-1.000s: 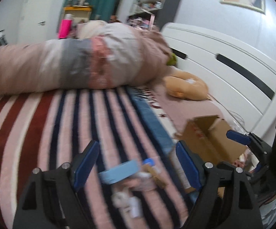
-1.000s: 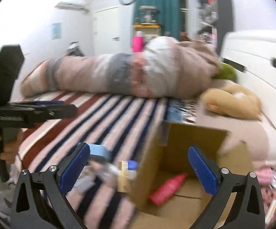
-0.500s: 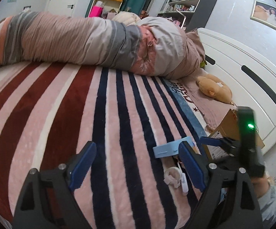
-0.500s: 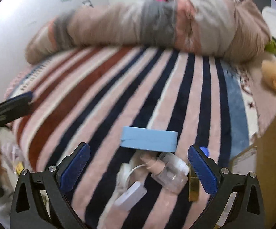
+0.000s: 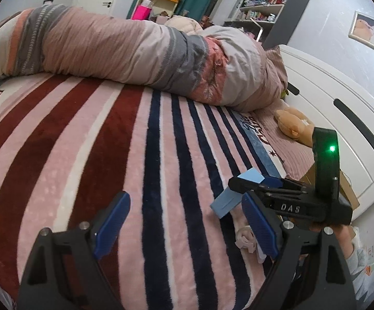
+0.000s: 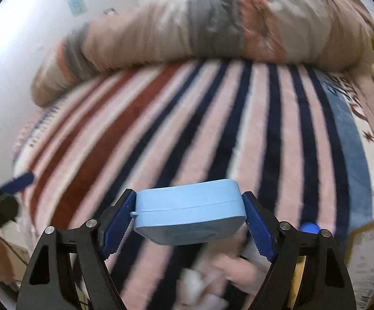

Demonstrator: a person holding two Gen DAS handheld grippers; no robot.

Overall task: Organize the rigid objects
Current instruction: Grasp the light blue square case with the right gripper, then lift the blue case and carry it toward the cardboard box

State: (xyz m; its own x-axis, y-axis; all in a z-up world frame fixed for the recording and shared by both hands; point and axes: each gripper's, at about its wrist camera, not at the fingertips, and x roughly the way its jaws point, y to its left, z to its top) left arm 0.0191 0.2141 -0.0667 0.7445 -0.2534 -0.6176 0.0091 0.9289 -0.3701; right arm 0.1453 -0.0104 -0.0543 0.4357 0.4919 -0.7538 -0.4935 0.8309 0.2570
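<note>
My right gripper is shut on a flat light blue case, its blue pads pressing both short ends, just above the striped blanket. The case also shows in the left wrist view, held by the right gripper. My left gripper is open and empty over the blanket, left of the case. Small white items lie below the case. A blue cap and blurred white and pink items lie under the right gripper.
A rolled quilt lies across the far side of the bed. A tan plush toy sits by the white headboard. A cardboard box stands at the right bed edge, its wall also in the right wrist view.
My right gripper moved down onto the light blue case and shut on it; the case now tilts up off the blanket. The left gripper stayed open and shifted slightly.
</note>
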